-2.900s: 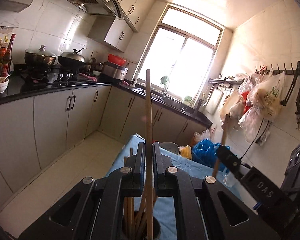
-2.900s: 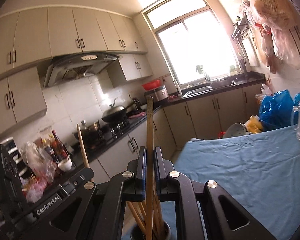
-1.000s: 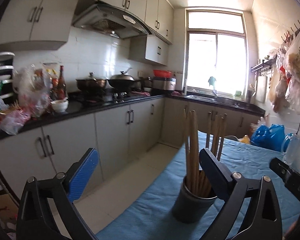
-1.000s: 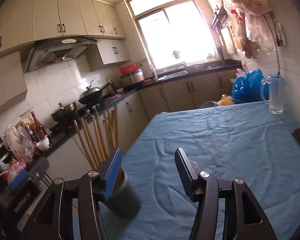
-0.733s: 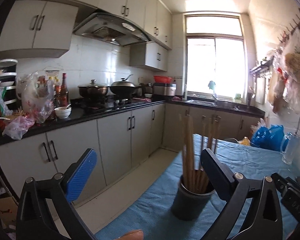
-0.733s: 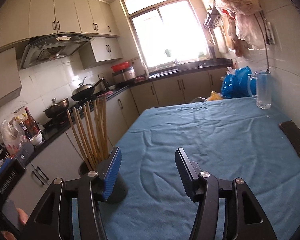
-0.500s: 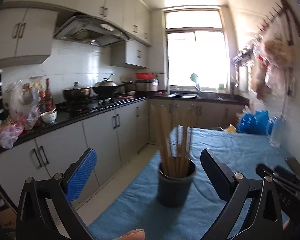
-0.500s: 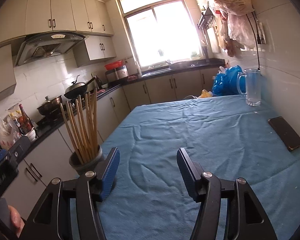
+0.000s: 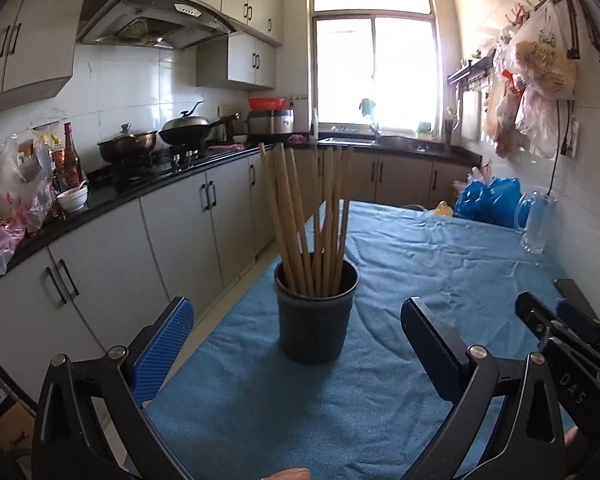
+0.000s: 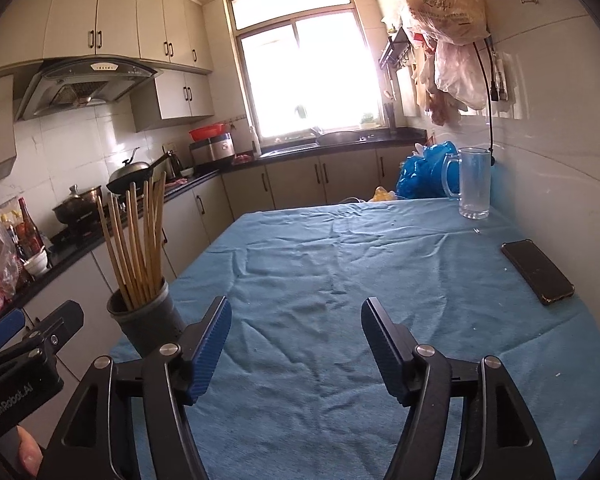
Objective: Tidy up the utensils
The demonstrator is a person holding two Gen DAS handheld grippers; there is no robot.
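Hovering low over the table [image 10: 332, 240], you've got both tools empty: the left gripper [image 9: 296, 328] has its jaws spread wide, framing the dark cup [image 9: 315, 312] from a little way back without touching it, and the right gripper [image 10: 296, 332] has its jaws just as wide apart over bare blue cloth [image 9: 420, 248], pinching nothing. Look at the chopsticks [image 9: 312, 216]: the whole bundle stands in that cup near the left edge of the table, tips fanned out and leaning a bit apart, and from both views I can't spot a single loose stick lying on the cloth. So my read is that the gathering step is done, or very nearly, and you're at the check-and-finish point. What's left on the table is not cutlery: a glass mug [image 10: 472, 180] by the far wall and a phone [image 10: 536, 272] lying flat on the right side, both well apart from the cup. If you want to tidy further, the next move calls for a gentle touch, since the cup sits close to the table edge and the tall sticks make it top-heavy; a nudge from the left could tip it. Moving it inward would mean closing on the cup wall low down, not on the sticks. Otherwise, just back both tools away cleanly.
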